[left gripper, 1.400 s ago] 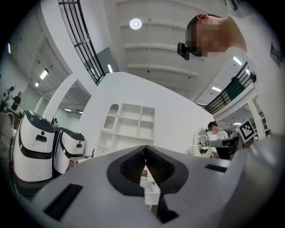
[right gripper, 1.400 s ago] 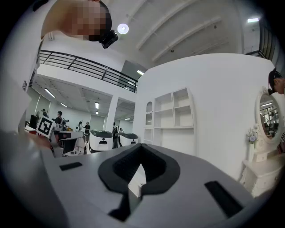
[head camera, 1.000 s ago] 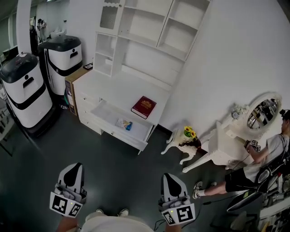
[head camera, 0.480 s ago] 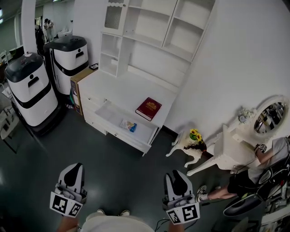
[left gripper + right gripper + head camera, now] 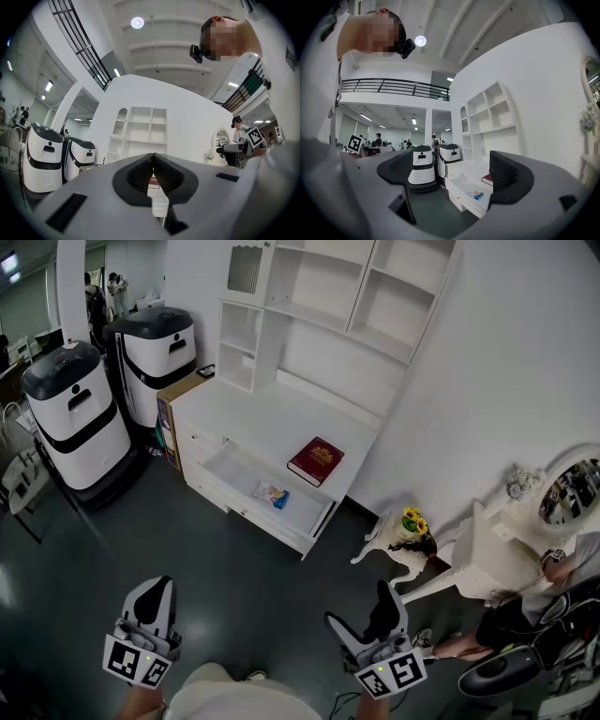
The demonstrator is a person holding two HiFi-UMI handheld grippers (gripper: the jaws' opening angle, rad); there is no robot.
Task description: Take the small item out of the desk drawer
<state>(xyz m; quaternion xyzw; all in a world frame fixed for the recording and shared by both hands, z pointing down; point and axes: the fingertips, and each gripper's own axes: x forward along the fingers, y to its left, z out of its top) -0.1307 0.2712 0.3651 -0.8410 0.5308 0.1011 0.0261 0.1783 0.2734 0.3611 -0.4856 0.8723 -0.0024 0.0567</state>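
Note:
A white desk [image 5: 253, 418] stands against the wall with its drawer [image 5: 225, 468] pulled out. In the drawer lies a small packet [image 5: 273, 494] with a blue end, also seen in the right gripper view as the packet [image 5: 476, 195]. A dark red book [image 5: 316, 460] rests on the desktop. My left gripper [image 5: 155, 589] hangs low at the left, well short of the desk, jaws shut and empty. My right gripper [image 5: 361, 607] hangs low at the right, its jaws opening wide with nothing between them.
Two white-and-black machines [image 5: 77, 415] stand left of the desk beside a brown box [image 5: 173, 399]. White shelves [image 5: 319, 296] rise above the desk. At the right are a white dressing table [image 5: 497, 554] with a mirror [image 5: 572, 488], a flower stand [image 5: 411, 526] and a person [image 5: 511, 620].
My right gripper's jaws have gone from shut to wide apart. The view has drifted so the desk sits slightly lower and further right. The left gripper has not moved.

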